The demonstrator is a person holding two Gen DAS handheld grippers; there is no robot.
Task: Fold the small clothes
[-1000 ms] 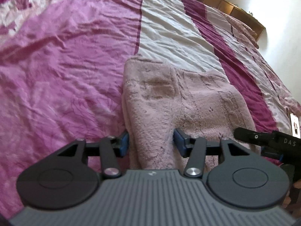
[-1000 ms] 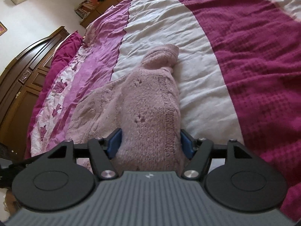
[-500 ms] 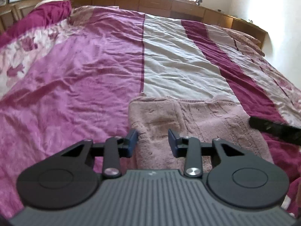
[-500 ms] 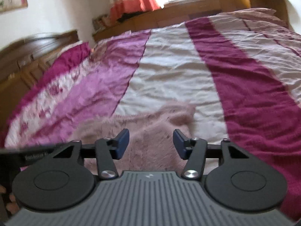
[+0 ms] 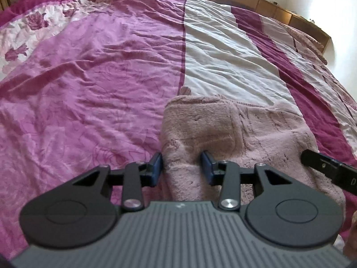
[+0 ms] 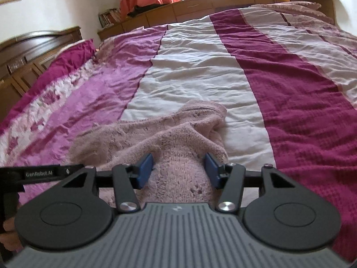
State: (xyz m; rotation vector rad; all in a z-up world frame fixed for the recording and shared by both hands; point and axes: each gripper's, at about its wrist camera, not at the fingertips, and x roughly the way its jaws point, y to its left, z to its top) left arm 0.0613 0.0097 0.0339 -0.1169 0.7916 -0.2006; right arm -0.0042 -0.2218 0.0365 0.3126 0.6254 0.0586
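One text can be read: "GenRobot.AI", in pale letters on the black bar of the left gripper [image 6: 42, 173], which enters the right wrist view at the near left edge. A small pale logo mark stands just right of the words on the same bar. In the left wrist view the right gripper [image 5: 328, 167] shows at the near right, but nothing on it is legible.

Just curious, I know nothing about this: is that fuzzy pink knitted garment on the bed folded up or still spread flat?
Partly folded. The fuzzy pink knitted garment shows one flap doubled over its left side, and it lies bunched, not flat.
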